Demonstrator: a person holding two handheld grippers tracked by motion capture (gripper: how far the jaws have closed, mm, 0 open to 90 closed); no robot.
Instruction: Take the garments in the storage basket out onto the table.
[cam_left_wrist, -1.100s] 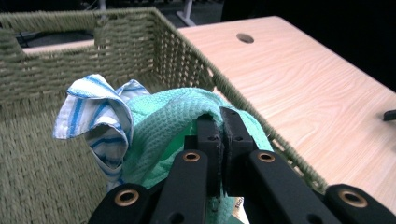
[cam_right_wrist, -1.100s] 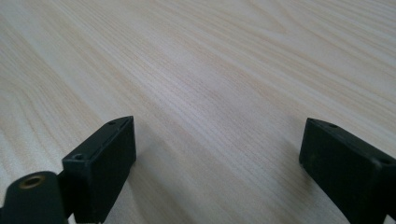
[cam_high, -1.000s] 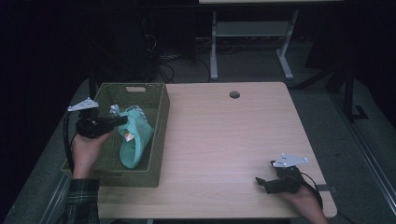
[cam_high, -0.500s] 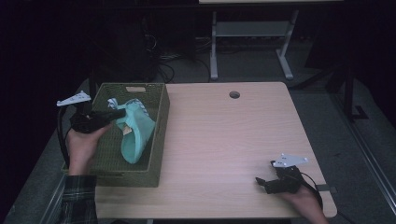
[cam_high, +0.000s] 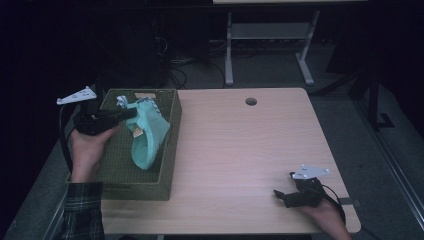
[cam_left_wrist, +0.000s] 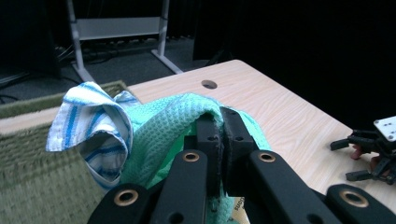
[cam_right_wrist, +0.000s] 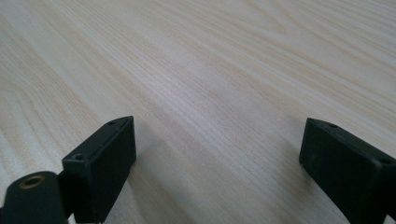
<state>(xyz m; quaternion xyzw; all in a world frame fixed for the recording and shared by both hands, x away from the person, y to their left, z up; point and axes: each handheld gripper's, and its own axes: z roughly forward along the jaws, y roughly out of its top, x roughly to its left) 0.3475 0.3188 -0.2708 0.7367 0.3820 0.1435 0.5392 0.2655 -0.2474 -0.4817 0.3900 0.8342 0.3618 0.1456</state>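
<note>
Hanging crumpled, mint-green waffle-weave cloth (cam_left_wrist: 163, 121)

Dim room: light wood table (cam_high: 240, 150), grey floor (cam_high: 350, 100), white metal stand (cam_high: 270, 30) behind.

Black claw (cam_left_wrist: 219, 135) with brass-ringed screw holes; plaid sleeve (cam_high: 82, 210); grey plate (cam_high: 310, 172).

Legible text, labels, brands, numbers, signs: none. A pale tag on the far rim of the green basket (cam_high: 142, 95) is too small and blurred to read; a scrap of print below the left gripper's jaws is cut off, unreadable.
</note>
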